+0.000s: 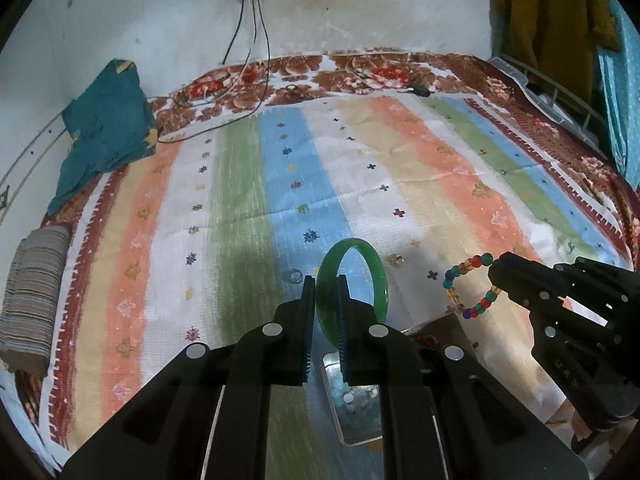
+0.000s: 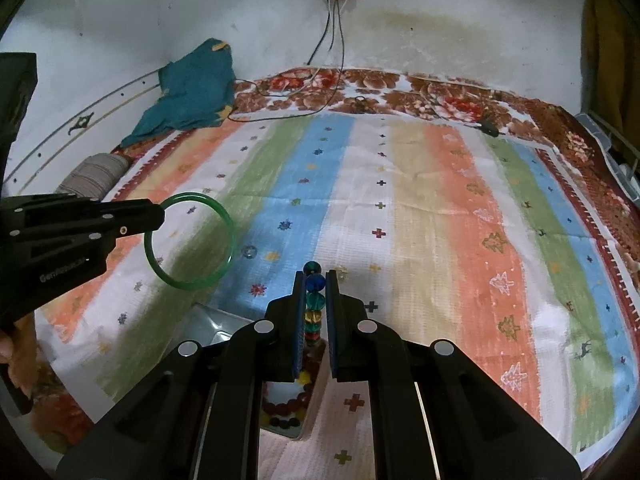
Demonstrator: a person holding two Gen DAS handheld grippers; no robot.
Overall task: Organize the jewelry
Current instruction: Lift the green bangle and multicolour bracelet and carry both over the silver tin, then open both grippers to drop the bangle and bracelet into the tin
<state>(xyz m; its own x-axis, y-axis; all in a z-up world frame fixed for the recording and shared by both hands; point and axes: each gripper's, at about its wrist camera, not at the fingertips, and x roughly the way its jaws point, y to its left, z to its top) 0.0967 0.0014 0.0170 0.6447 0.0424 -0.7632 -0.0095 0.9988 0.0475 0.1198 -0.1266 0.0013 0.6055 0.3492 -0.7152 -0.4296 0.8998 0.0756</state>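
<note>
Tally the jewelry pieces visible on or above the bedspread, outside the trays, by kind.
Green bangle, held in the left gripper: 1
Multicolour bead bracelet, held in the right gripper: 1
Small ring lying on the bedspread: 1
Total: 3

The only lettering sits on the left tongs (image 2: pixel 158 216), seen from the right wrist view: a small pale word printed along the black side of the body, which seems to begin "Gen" but is too blurred to read further. In the left wrist view, faint embossed marks on the right tongs (image 1: pixel 494 276) cannot be read.
</note>
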